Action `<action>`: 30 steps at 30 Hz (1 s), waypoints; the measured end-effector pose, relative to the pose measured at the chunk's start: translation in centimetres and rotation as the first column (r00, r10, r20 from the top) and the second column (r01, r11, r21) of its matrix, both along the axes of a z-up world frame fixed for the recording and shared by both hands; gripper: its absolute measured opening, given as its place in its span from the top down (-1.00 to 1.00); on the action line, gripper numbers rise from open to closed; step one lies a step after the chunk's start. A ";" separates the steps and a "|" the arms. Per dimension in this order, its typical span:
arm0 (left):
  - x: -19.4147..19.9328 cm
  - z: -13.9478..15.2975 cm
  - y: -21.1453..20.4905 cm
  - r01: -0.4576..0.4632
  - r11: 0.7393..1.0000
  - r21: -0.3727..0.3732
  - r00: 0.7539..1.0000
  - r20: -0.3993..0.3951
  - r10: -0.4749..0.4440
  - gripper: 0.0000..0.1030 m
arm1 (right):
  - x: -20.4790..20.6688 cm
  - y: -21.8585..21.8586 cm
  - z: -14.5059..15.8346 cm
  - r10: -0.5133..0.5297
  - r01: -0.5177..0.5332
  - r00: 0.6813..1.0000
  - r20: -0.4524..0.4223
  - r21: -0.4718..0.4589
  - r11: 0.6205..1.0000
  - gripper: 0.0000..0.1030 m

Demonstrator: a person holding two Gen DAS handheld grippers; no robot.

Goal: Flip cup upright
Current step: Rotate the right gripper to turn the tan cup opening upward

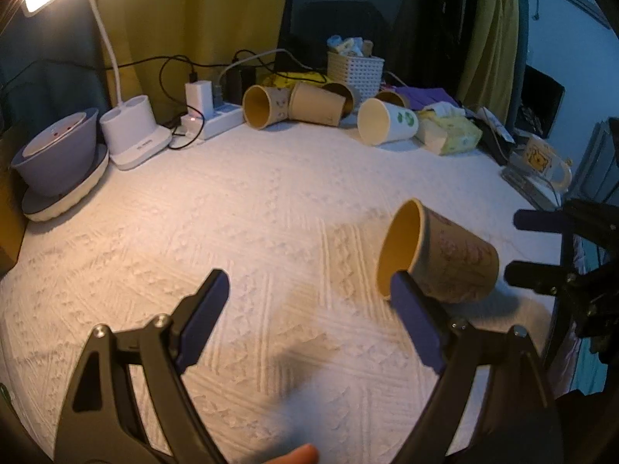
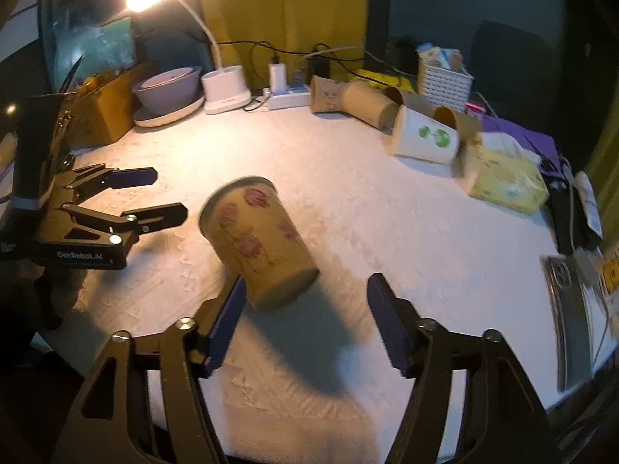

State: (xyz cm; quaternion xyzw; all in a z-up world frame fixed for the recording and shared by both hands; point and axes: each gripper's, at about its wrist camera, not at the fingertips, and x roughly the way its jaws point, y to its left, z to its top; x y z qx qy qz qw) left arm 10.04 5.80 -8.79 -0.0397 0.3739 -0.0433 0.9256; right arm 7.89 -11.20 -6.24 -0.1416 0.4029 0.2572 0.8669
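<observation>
A brown paper cup with pink flower print (image 1: pixel 445 257) lies on its side on the white textured tablecloth (image 1: pixel 232 232), its mouth towards the left gripper. In the right wrist view the cup (image 2: pixel 257 237) lies with its base towards the camera. My left gripper (image 1: pixel 309 286) is open, its right finger beside the cup's rim; it shows at the left of the right wrist view (image 2: pixel 168 195). My right gripper (image 2: pixel 305 305) is open just behind the cup's base, not touching it; it shows at the right edge of the left wrist view (image 1: pixel 516 245).
Several paper cups (image 1: pixel 305 106) lie on their sides at the back, next to a white basket (image 1: pixel 354 69) and a tissue pack (image 1: pixel 450 135). A desk lamp base (image 1: pixel 133 131), power strip (image 1: pixel 216 116) and purple bowl (image 1: pixel 58 154) stand back left. A phone (image 2: pixel 572 309) lies at the right edge.
</observation>
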 end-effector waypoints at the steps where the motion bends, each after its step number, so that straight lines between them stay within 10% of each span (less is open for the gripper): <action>1: 0.0 0.1 0.2 -0.004 1.000 -0.006 1.000 0.003 0.004 -0.68 | 0.3 0.5 0.0 0.018 -0.018 1.000 -0.003 -0.001 1.000 -0.35; 30: 0.1 -0.2 3.0 -0.061 0.994 -0.086 0.998 -0.024 0.059 -0.68 | 7.1 9.0 -3.3 0.285 -0.342 0.915 -0.286 -0.172 0.924 -0.34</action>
